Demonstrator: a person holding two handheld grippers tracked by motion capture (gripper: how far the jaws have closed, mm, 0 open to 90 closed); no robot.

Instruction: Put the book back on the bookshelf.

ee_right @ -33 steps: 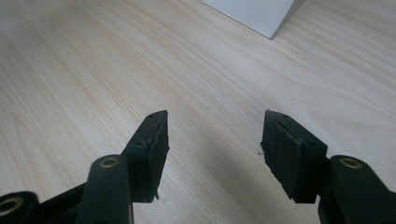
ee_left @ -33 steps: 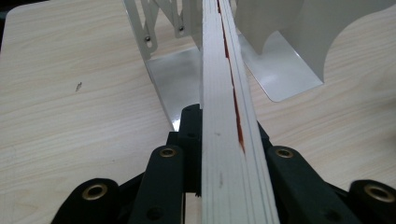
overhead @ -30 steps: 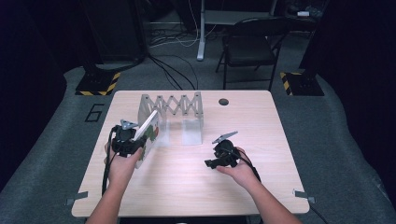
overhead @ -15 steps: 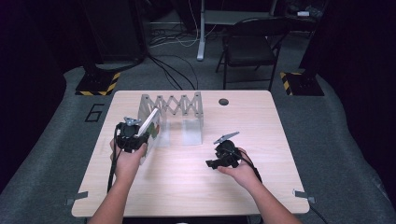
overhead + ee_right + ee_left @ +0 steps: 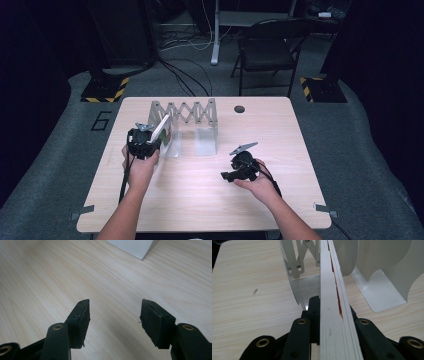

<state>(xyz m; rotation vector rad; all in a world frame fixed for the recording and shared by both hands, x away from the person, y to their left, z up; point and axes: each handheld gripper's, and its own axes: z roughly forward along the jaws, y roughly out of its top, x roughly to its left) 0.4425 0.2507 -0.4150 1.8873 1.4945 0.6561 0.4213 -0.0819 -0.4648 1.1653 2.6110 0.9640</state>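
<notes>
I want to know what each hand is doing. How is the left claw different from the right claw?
The left claw is shut on a thin white book; the right claw is open with nothing in it. The left is beside the metal rack; the right is apart from it over bare table. Both are black.

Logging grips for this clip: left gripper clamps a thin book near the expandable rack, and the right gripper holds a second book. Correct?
Not quite. The right gripper is open and holds nothing, as the right gripper view shows. The left gripper does clamp the thin book by the rack.
</notes>
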